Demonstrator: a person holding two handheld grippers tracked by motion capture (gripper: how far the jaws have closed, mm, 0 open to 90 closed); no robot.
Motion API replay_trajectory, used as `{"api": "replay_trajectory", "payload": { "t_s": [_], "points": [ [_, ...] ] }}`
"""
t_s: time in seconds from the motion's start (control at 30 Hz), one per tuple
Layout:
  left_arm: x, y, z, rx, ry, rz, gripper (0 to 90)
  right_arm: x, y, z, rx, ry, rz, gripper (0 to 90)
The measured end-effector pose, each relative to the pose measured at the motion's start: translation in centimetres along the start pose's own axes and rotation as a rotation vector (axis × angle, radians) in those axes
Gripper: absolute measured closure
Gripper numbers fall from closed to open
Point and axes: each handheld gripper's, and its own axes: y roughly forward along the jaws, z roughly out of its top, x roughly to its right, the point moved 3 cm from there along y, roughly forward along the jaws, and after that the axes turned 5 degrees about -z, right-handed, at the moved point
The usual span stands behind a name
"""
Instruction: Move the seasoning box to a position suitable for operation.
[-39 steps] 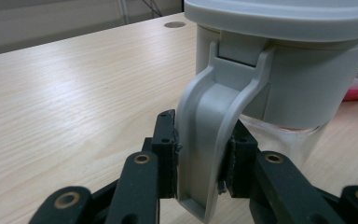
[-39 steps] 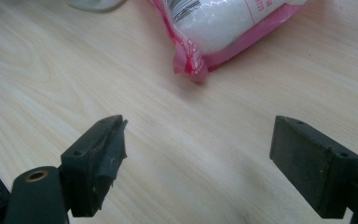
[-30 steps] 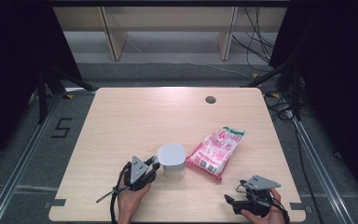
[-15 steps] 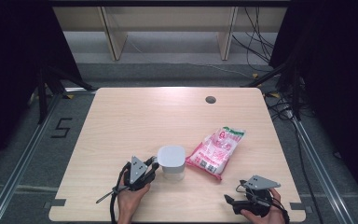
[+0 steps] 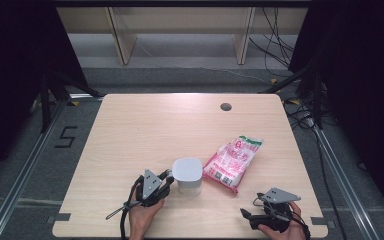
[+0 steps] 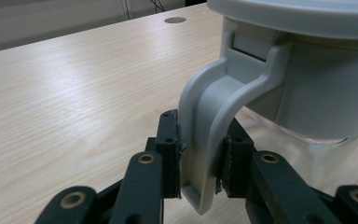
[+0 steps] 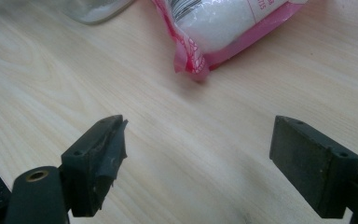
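Jaws of left gripper [image 6: 200, 158] pinching lidded jar's [image 5: 187, 176] grey handle [image 6: 214, 126]; right gripper [image 7: 198, 163] spread wide

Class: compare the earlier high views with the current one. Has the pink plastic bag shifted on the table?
No. The pink plastic bag lies at the same spot, below the round hole in the wooden tabletop.

A large dark "5" [image 5: 66, 136] is marked on the grey floor [image 5: 25, 150] left of the tabletop. The pink and white bag [image 5: 233, 161] carries print and a barcode, too small and blurred to read, apart from digits that look like "115" [image 7: 258, 3] near its edge.
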Motion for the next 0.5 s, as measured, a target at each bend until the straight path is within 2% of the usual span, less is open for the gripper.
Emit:
{"api": "replay_trajectory", "payload": {
  "t_s": [0.03, 0.07, 0.1, 0.13, 0.17, 0.2, 0.23, 0.27, 0.3, 0.4, 0.43, 0.47, 0.5],
  "points": [
    [-0.1, -0.2, 0.0, -0.018, 0.001, 0.0, 71.9, -0.3, -0.1, -0.1, -0.024, 0.037, 0.016, 19.0],
    [-0.1, -0.2, 0.0, -0.018, 0.001, 0.0, 71.8, -0.3, -0.1, -0.1, -0.024, 0.037, 0.016, 19.0],
    [-0.1, -0.1, 0.0, -0.013, 0.008, -0.001, 71.8, 0.0, 0.0, 0.0, -0.011, 0.0, 0.017, 19.0],
    [-0.1, -0.1, 0.0, -0.012, 0.005, -0.005, 71.4, 0.2, 0.1, 0.0, -0.003, -0.015, 0.02, 19.0],
    [-0.1, -0.1, 0.0, -0.009, -0.003, -0.013, 70.7, 0.2, 0.0, 0.0, -0.005, -0.014, 0.021, 19.0],
    [-0.1, -0.3, 0.0, -0.022, 0.007, -0.015, 69.5, 0.2, 0.0, 0.0, -0.004, -0.014, 0.021, 19.0],
    [-0.3, -0.3, 0.1, -0.014, 0.029, -0.025, 67.6, 0.2, 0.0, 0.0, -0.004, -0.015, 0.023, 19.0],
    [-0.1, -0.4, 0.1, -0.011, 0.0, -0.025, 65.1, 0.2, 0.0, 0.0, -0.007, -0.012, 0.022, 19.0],
    [-0.1, -0.7, 0.1, -0.032, 0.006, -0.019, 62.8, 0.2, 0.0, 0.0, -0.007, -0.011, 0.02, 19.0],
    [-0.6, -1.2, 0.4, -0.024, 0.038, -0.039, 57.0, 0.1, -0.1, -0.1, -0.009, 0.0, 0.008, 19.0],
    [-0.4, -1.4, 0.5, -0.022, 0.018, -0.042, 56.2, 0.0, -0.1, 0.0, 0.009, 0.02, -0.006, 19.0],
    [-0.6, -1.6, 0.6, -0.039, 0.056, -0.046, 52.6, 0.0, -0.1, -0.1, 0.002, 0.015, -0.005, 19.0],
    [-0.1, -1.8, 0.6, -0.034, -0.011, -0.05, 50.7, 0.0, -0.1, -0.1, 0.002, 0.017, -0.005, 19.0]
  ]
}}
